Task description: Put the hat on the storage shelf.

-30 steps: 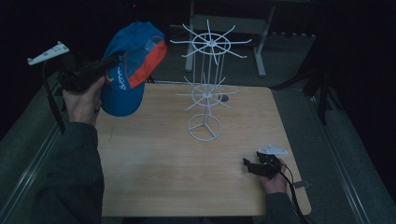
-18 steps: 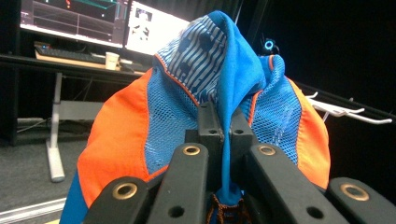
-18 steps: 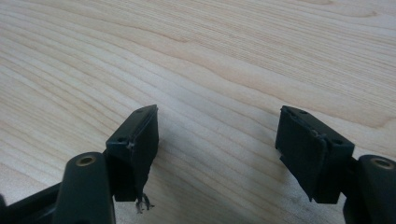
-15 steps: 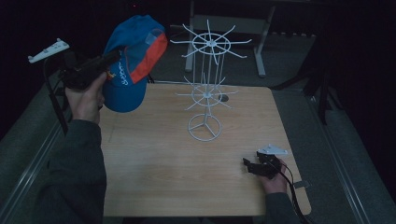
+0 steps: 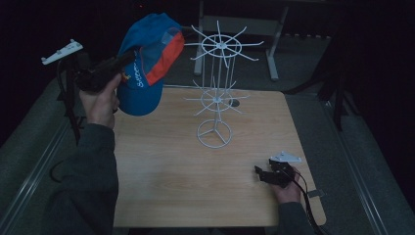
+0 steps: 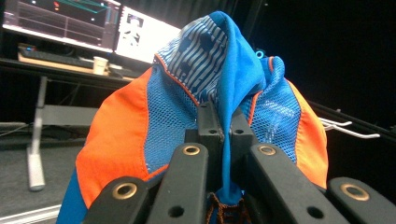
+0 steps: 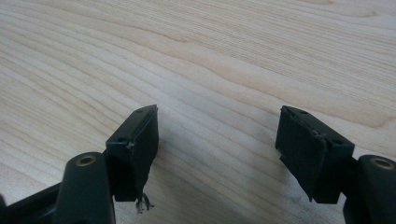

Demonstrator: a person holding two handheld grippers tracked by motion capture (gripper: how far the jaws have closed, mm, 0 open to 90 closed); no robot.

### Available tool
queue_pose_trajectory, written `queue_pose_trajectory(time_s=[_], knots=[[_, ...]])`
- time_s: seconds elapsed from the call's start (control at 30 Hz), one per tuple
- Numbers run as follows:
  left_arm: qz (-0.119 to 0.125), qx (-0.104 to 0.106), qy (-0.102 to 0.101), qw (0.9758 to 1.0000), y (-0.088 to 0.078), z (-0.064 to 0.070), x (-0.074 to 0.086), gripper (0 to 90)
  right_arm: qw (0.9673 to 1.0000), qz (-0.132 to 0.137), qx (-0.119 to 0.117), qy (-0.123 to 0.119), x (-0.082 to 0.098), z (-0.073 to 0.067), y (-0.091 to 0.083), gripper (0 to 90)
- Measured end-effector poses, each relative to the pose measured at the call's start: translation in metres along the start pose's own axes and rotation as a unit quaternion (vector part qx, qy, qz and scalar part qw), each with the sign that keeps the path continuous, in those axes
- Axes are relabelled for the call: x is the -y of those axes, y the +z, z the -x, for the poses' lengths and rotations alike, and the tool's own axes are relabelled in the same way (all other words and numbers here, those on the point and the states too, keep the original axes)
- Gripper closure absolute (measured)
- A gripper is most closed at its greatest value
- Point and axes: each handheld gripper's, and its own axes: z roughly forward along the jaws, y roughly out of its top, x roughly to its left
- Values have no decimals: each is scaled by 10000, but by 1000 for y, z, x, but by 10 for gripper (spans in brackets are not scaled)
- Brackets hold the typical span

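Blue-and-orange cap [image 5: 147,63] pinched in the raised left claw [image 5: 122,61] beside the white rack [image 5: 218,93]; right claw [image 7: 217,154] spread.

grey sleeves [image 5: 93,171], black jaws with brass-coloured screws [image 6: 191,150], trailing black cables

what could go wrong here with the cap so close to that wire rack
The left gripper pinches only a thin fold of the cap, so it might slip out. The cap hangs right beside the rack; a spoke could snag the mesh or the light rack could tip, since the right gripper rests away from it.
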Motion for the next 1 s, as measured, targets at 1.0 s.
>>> queue_pose_trajectory(time_s=[1.0], knots=[[-534,661,223,9961,2,-4,17,887,10000,-4,-4,1,0,0,0,297]])
